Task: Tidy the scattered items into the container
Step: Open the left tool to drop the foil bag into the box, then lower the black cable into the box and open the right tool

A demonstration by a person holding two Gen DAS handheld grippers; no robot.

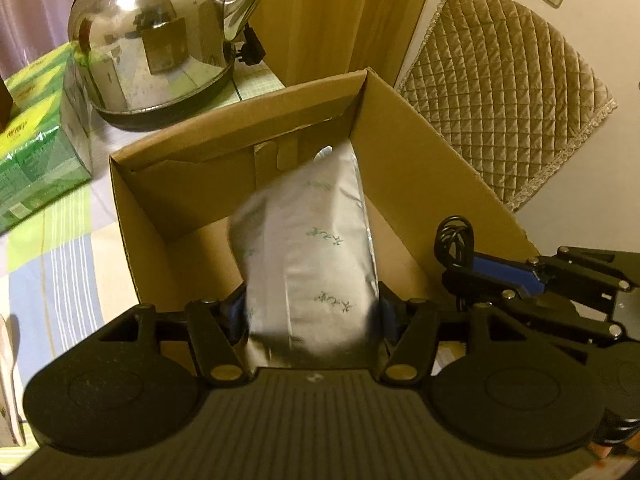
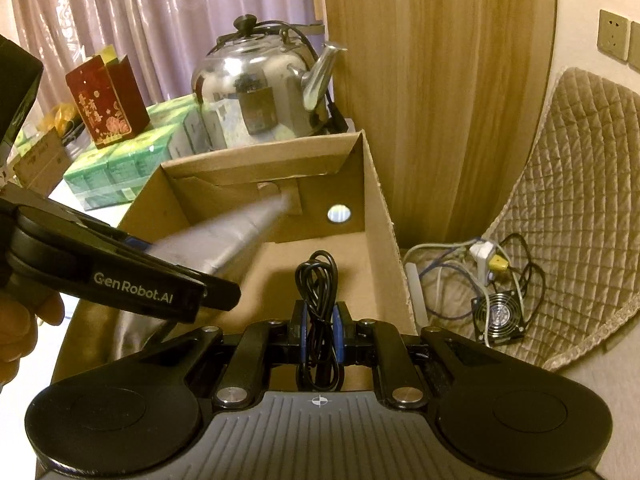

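Both tongs loaded above cardboard box (image 2: pixel 372 184)
Left tongs (image 1: pixel 310 312) grasp foil pouch (image 1: pixel 308 240) — long axis pointing into box; right tongs (image 2: pixel 320 330) clench coiled black cable (image 2: pixel 318 276) — beside it

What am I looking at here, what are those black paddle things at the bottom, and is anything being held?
Those are two hand-held grippers a person carries, each with a camera looking out along its two fingers. One picture comes from the left gripper, one from the right gripper. The left one is clamped on a silver foil pouch, poking it into an open cardboard box. The right one pinches a coiled black cable over the same box. Behind the box stand a steel kettle, green cartons and a red card box. A small fan with wires lies on the cushioned seat beside the box.
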